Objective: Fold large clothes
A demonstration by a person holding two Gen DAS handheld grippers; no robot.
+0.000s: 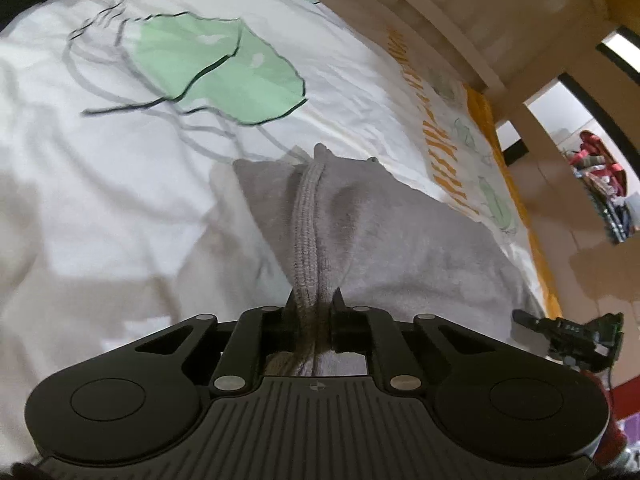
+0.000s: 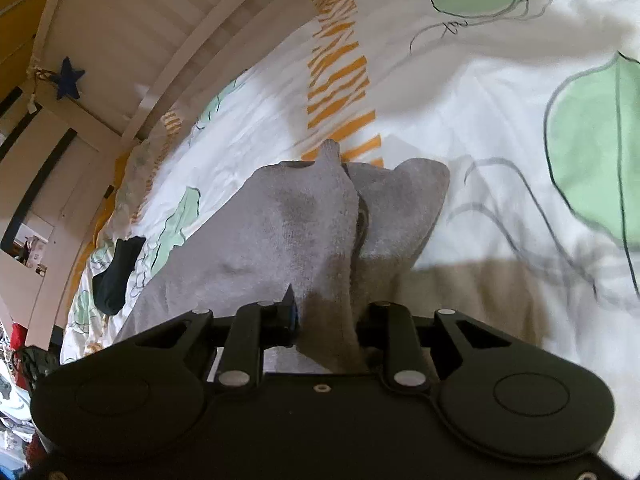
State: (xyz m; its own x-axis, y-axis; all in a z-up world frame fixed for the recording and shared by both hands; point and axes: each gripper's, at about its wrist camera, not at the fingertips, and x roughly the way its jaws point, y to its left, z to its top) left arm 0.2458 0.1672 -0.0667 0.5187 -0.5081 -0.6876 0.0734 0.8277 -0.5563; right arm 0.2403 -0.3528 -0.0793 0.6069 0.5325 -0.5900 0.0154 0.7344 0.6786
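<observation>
A grey fleece garment (image 1: 400, 236) lies on a white bed cover with green leaf prints (image 1: 120, 208). My left gripper (image 1: 314, 300) is shut on the garment's ribbed hem band (image 1: 306, 216), which runs away from the jaws. In the right wrist view my right gripper (image 2: 326, 312) is shut on a bunched edge of the same grey garment (image 2: 288, 224); the cloth hides the right finger. The other gripper (image 1: 568, 336) shows at the right edge of the left wrist view.
The white bed frame rail (image 1: 440, 20) runs along the far side of the bed. A dark sock (image 2: 116, 276) lies on the cover at the left of the right wrist view. A blue star (image 2: 69, 78) hangs on the frame. Cluttered floor lies beyond the bed edge (image 1: 600, 184).
</observation>
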